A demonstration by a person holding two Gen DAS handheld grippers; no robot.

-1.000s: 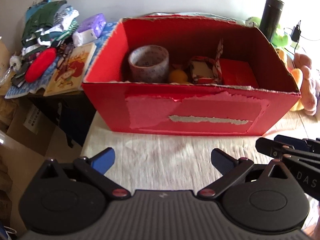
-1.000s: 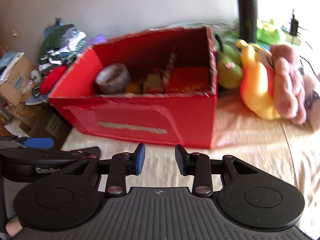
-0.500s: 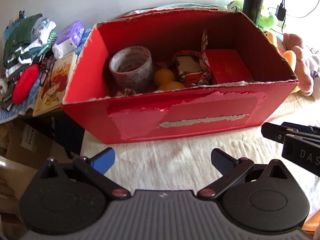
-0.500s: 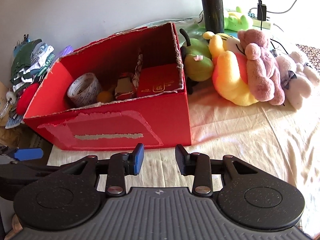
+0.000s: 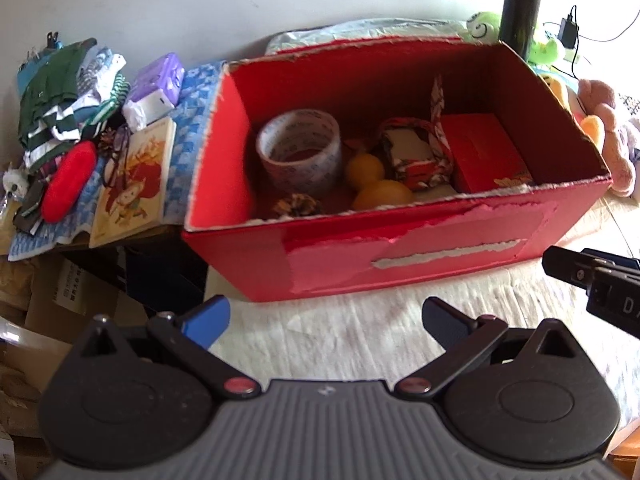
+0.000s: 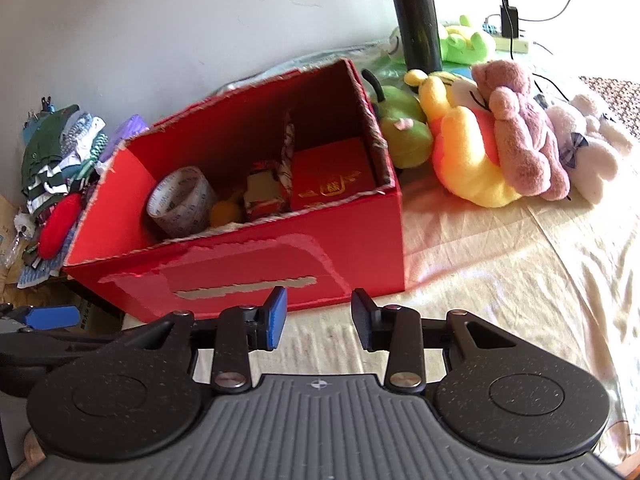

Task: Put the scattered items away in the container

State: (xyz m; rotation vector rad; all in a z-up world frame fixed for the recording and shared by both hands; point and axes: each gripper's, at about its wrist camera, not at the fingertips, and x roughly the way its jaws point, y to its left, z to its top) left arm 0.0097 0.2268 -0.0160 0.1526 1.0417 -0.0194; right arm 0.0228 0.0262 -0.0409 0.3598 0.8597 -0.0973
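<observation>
Left wrist | left claw [image 5: 326, 316] empty, gaping | red box [image 5: 400, 256] front edge near

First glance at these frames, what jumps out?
The red box at centre, its front label torn off, holding a tape roll at left and a small red box at right. A plush pile lies right of it. Both grippers are empty in front.
</observation>
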